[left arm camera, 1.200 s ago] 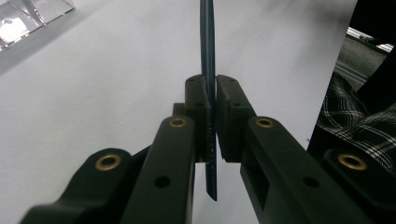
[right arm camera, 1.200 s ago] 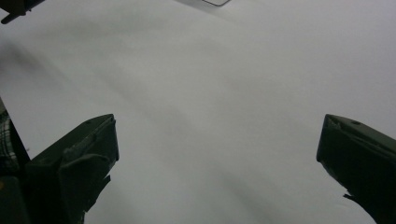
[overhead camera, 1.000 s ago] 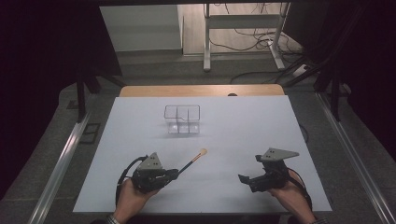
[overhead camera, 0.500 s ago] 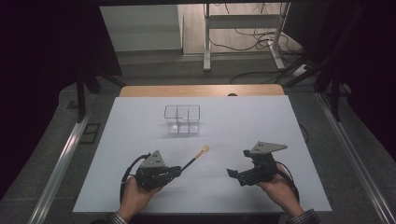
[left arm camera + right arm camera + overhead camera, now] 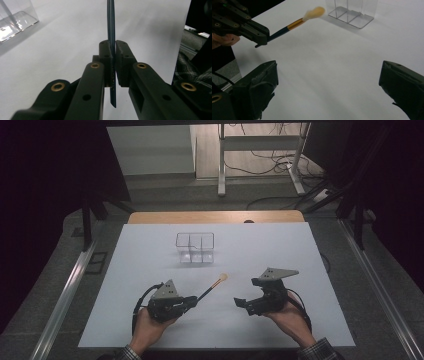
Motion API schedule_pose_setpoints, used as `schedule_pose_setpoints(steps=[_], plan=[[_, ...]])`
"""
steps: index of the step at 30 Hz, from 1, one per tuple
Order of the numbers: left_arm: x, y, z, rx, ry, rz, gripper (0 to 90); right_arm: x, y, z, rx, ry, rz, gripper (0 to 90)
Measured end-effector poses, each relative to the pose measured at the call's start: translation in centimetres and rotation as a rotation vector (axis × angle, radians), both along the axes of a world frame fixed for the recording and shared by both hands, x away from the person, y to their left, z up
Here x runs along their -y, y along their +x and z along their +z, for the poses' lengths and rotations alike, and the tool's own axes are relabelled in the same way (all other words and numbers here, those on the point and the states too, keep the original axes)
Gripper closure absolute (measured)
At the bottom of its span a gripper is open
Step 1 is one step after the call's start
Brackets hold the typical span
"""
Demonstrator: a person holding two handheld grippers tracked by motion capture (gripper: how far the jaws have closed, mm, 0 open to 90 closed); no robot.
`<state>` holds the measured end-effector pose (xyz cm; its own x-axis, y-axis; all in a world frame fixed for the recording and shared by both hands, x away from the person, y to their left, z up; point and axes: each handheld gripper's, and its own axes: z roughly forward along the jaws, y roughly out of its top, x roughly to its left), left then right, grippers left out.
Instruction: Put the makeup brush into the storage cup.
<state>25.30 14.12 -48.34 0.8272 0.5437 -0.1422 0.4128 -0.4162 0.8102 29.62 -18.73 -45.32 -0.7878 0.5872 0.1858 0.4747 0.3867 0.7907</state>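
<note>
left hand-held gripper [image 5: 192,301] clamped shut; right hand-held gripper [image 5: 239,303] spread wide.

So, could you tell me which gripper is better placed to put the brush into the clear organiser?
Left. The left gripper is shut on the brush, bristles toward the clear organiser; the right gripper is open.

We see a white table top [image 5: 310,255] whose far edge shows a strip of bare wood [image 5: 215,216]. Directly on it, toward the far middle, stands a clear plastic organiser [image 5: 195,248] split into compartments, upright and with nothing in it that we can make out; in the right gripper view the same box [image 5: 352,11] sits at the top, its base flat on the white surface.
</note>
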Motion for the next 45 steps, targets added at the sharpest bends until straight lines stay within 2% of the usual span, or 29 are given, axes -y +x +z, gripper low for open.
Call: schedule_pose_setpoints(steps=[3,7,17,21,27,31,34,35,36,37,38,39,42,44,45], plan=[[0.2,0.1,0.0,0.000,-0.020,-0.011,84.3,-0.6,0.1,0.2,-0.018,-0.012,0.003,1.7],[0.5,0.1,-0.1,0.012,-0.025,-0.025,84.3,-1.4,0.2,0.5,-0.055,0.030,0.015,2.4],[1.1,-0.2,0.1,0.036,-0.055,-0.040,84.3,-3.0,1.0,0.6,-0.134,0.098,0.066,17.9],[0.9,-0.3,0.2,0.044,-0.063,-0.035,84.3,-3.7,1.2,0.6,-0.141,0.119,0.082,27.8],[1.2,-0.4,0.1,0.047,-0.048,-0.051,84.3,-4.1,1.9,0.3,-0.179,0.188,0.107,44.7],[1.3,-0.5,0.1,0.050,-0.032,-0.057,84.3,-3.9,2.3,0.0,-0.227,0.254,0.107,55.6],[1.6,-0.5,0.0,0.052,-0.020,-0.070,84.3,-3.5,2.7,-0.4,-0.297,0.329,0.122,73.2],[1.7,-0.5,0.0,0.054,-0.005,-0.071,84.3,-3.4,2.9,-0.6,-0.319,0.352,0.135,78.5],[1.8,-0.5,-0.1,0.057,0.005,-0.078,84.2,-3.3,3.1,-0.8,-0.360,0.390,0.150,82.9],[2.0,-0.5,-0.2,0.047,0.012,-0.084,84.2,-3.2,3.2,-1.0,-0.400,0.420,0.157,83.3],[2.1,-0.4,-0.3,0.043,0.024,-0.086,83.4,-3.2,3.1,-1.0,-0.400,0.411,0.158,83.5],[2.0,-0.4,-0.3,0.048,0.026,-0.076,81.6,-3.3,3.1,-1.0,-0.390,0.398,0.163,83.8],[1.9,0.0,-0.2,0.028,0.015,-0.052,50.4,-3.7,2.7,-0.7,-0.303,0.296,0.147,83.8],[1.9,0.3,-0.1,0.007,-0.001,-0.050,38.5,-3.9,2.5,-0.5,-0.274,0.268,0.148,83.8],[1.9,0.4,0.0,-0.004,-0.006,-0.050,36.4,-4.0,2.4,-0.4,-0.262,0.250,0.149,83.8]])
